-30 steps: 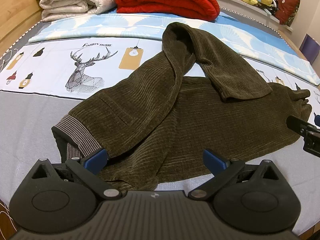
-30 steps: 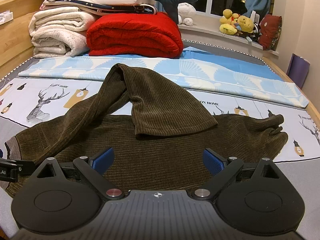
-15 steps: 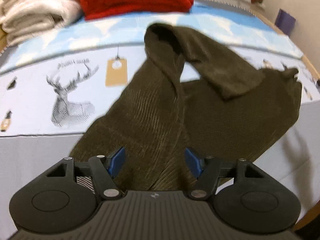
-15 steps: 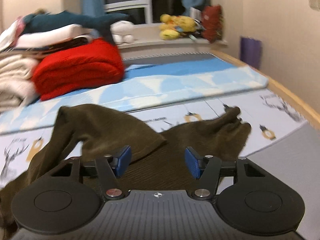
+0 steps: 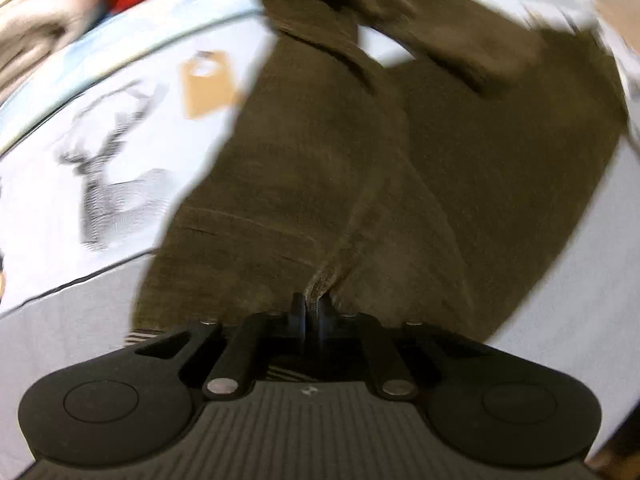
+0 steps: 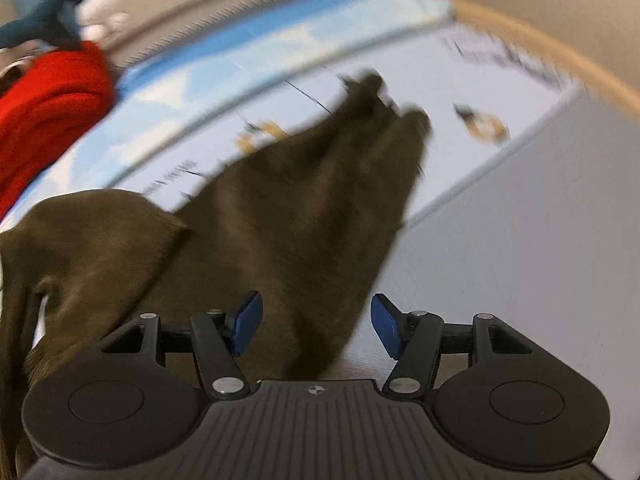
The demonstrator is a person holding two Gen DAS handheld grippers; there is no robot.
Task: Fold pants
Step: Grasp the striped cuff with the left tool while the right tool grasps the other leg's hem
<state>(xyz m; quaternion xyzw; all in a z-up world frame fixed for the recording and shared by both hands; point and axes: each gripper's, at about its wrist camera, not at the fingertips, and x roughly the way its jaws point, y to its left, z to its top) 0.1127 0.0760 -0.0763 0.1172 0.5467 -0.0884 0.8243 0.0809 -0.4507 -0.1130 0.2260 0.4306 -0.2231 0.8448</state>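
Observation:
Dark olive corduroy pants (image 5: 400, 168) lie spread on the bed, one leg folded back over the other. My left gripper (image 5: 311, 308) is shut on a pinched fold of the pants near the striped waistband (image 5: 140, 337). In the right wrist view the pants (image 6: 288, 216) stretch away to a crumpled leg end (image 6: 384, 108). My right gripper (image 6: 316, 326) is open, its blue pads (image 6: 248, 322) straddling the near edge of the pants fabric. Both views are motion-blurred.
The bed sheet (image 5: 80, 152) has a deer print and a blue band. A red folded blanket (image 6: 44, 100) and cream blankets (image 5: 36, 28) are stacked at the far side. A wooden bed rim (image 6: 560, 60) and wall lie to the right.
My left gripper moved in and closed on a fold of the pants by the waistband. My right gripper swung right toward the leg end and lowered over the fabric, still open.

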